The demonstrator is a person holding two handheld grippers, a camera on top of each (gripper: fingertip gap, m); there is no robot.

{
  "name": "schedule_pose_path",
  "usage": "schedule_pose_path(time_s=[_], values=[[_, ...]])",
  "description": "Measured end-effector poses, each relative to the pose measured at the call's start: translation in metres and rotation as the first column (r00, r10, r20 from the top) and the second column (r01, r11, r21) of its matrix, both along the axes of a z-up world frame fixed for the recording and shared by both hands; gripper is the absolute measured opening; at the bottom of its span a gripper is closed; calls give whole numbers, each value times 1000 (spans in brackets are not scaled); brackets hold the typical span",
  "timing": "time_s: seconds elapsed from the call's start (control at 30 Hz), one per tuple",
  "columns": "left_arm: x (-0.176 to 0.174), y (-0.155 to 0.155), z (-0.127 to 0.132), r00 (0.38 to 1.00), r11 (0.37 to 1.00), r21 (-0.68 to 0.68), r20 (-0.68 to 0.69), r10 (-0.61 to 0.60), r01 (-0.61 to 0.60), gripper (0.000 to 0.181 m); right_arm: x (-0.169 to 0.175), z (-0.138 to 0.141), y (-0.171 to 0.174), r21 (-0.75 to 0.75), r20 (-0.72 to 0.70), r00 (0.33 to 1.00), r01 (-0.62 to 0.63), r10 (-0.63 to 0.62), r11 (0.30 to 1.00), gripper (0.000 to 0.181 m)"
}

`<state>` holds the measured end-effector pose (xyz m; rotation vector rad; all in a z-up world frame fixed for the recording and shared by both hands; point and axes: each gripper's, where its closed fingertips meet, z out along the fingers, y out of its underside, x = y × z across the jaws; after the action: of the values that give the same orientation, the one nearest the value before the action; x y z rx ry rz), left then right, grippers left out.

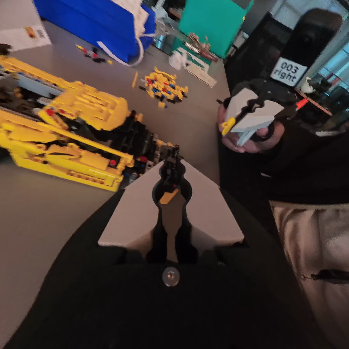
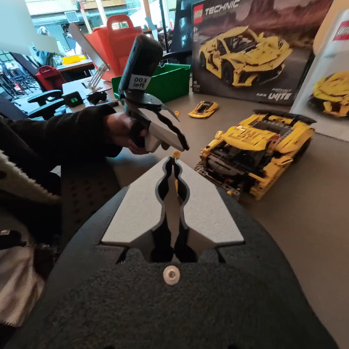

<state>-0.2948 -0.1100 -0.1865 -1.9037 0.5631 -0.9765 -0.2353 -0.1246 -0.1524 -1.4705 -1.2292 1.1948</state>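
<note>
- Grippers both clamp small toy-brick parts above a grey table [image 1: 47, 217].
- The left gripper [image 1: 174, 156] has its fingers pressed together on a small black and yellow brick assembly [image 1: 171, 181]; the piece runs along the slot between the pads, its black end poking out past the tips and its yellow end lying farther back.
- In the right wrist view the left gripper [image 2: 186, 148] hangs just above and to the left of the right one's tips, held by a hand [image 2: 122, 132] in a dark sleeve.
- The right gripper [image 2: 172, 160] is closed on a thin yellow piece [image 2: 176, 154], which sticks up out of the very tips.
- From the left wrist view that same yellow piece [image 1: 228, 124] juts out at the tip of the right gripper [image 1: 235, 122], off to the right and beyond the table edge.
- A partly built yellow brick car [image 2: 255, 153] stands on the table just to the right of the right gripper's tips; in the left wrist view it lies to the left of the left gripper.
- A loose pile of yellow bricks [image 1: 164, 86] lies farther back, well apart from both tools.
- A separate yellow body panel [image 2: 204, 108] rests beyond the car, near the printed set box [image 2: 245, 51].
</note>
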Motion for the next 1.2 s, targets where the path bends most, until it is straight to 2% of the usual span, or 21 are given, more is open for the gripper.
schedule_pose_path(time_s=[0.07,0.17,0.23,0.3,0.33,0.4,0.43,0.47,0.53,0.63,0.7,0.77,0.83,0.9,1.0,1.1,1.2], values=[[-8,6,0,999,999,-14,29,38,-37,9,4,-3,6,42,22,1000,15,-16,999,0],[-14,12,-7,997,997,-36,29,72,-71,9,21,-23,38,169,164,974,131,-159,977,0],[-15,12,-14,997,996,-43,-1,76,-76,9,52,-40,84,242,278,896,284,-346,928,1],[-14,11,-23,996,997,-38,-63,68,-70,9,94,-55,131,217,351,791,451,-500,866,1],[-12,11,-28,993,997,-33,-102,62,-66,9,112,-53,151,176,338,757,533,-559,828,1],[-8,8,-34,986,998,-28,-159,42,-47,10,142,-59,178,125,370,682,637,-631,761,1],[-6,7,-36,983,999,-21,-178,33,-38,10,156,-71,190,138,421,617,680,-665,720,13],[-4,5,-36,981,999,-12,-192,27,-30,10,162,-82,192,122,466,596,689,-654,715,24],[-1,3,-36,977,1000,8,-211,26,-25,10,155,-85,185,43,456,650,666,-608,745,29],[-1,-4,-38,965,999,33,-259,23,-15,11,158,-69,187,77,378,660,677,-650,732,32],[0,-9,-38,952,998,69,-307,18,3,12,148,-58,177,81,310,719,632,-622,771,33],[3,-16,-35,944,995,100,-330,7,28,13,122,-43,156,107,220,820,519,-529,848,35],[10,-21,-32,942,991,121,-337,-8,52,21,89,-35,124,168,175,910,350,-377,922,37],[16,-23,-31,936,988,143,-353,-8,63,26,55,-36,84,209,165,970,145,-181,967,37],[20,-18,-35,909,981,186,-417,28,55,27,28,-59,56,246,262,964,-21,-46,969,38],[22,-19,-50,861,979,185,-508,23,83,27,25,-79,41,206,370,927,-146,61,968,37],[23,-18,-55,831,974,205,-554,37,93,29,24,-83,30,152,387,914,-195,123,969,37]])
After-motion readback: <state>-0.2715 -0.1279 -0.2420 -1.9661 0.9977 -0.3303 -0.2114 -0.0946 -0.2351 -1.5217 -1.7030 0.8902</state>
